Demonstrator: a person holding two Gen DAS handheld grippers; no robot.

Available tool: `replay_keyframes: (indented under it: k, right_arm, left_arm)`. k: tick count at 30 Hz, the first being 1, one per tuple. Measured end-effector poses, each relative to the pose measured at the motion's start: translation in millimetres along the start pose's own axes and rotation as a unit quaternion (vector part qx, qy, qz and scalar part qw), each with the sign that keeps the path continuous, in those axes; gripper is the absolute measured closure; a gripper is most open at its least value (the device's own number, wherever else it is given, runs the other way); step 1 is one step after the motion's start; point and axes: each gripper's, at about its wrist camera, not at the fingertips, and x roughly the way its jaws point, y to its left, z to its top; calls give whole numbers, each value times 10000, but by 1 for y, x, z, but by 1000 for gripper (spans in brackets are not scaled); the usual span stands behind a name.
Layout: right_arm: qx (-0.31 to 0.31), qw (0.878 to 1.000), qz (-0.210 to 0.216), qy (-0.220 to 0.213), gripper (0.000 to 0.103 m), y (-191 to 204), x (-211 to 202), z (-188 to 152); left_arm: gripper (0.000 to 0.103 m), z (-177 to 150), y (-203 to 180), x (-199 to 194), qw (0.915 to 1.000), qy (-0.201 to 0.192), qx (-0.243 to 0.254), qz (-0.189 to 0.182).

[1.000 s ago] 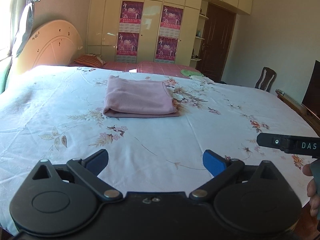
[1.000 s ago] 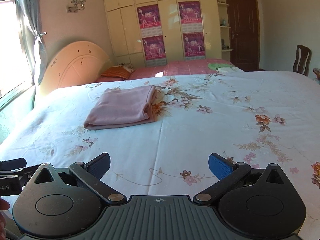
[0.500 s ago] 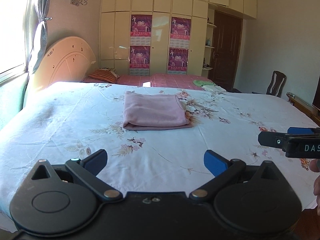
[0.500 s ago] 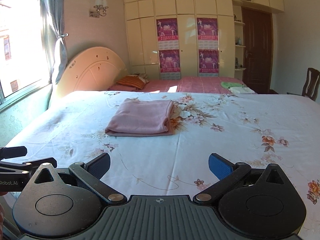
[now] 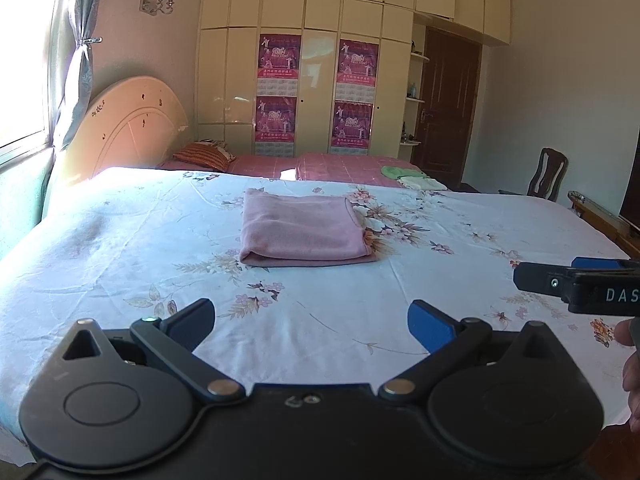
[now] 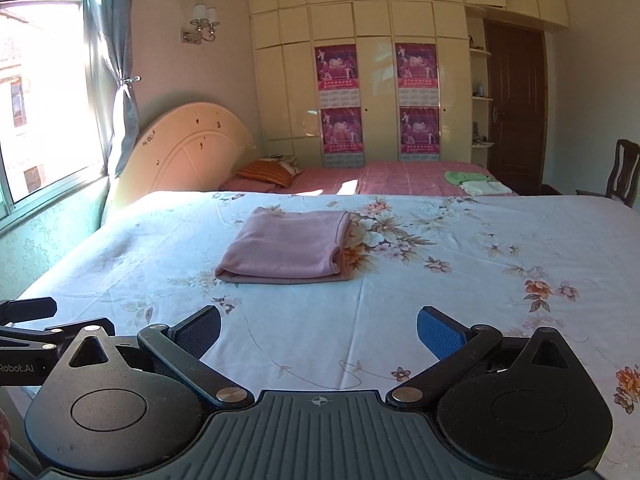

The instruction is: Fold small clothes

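Note:
A pink garment (image 5: 304, 232) lies folded into a neat rectangle on the floral bed sheet (image 5: 120, 248); it also shows in the right wrist view (image 6: 286, 246). My left gripper (image 5: 312, 322) is open and empty, held back from the garment near the bed's front edge. My right gripper (image 6: 318, 330) is open and empty, also well short of the garment. The right gripper shows at the right edge of the left wrist view (image 5: 576, 284), and the left gripper at the left edge of the right wrist view (image 6: 28, 332).
A second bed with a red cover (image 5: 320, 162) stands behind, with a striped pillow (image 5: 204, 154) and green and white cloths (image 5: 408, 176). A curved headboard (image 5: 128, 128), a wardrobe (image 5: 320, 72), a dark door (image 5: 444, 100) and a chair (image 5: 548, 174) line the room.
Both grippers have pulled back and tilted up, so the garment sits farther off and more of the room shows. The garment has not moved. Both stay open.

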Motion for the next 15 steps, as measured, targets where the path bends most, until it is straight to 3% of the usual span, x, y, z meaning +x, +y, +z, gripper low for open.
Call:
replay_keyframes:
  k: [15]
  right_arm:
    - [92, 9999, -39, 1, 0, -5, -5, -1]
  left_arm:
    - [0, 0, -3, -3, 10000, -18, 38, -44]
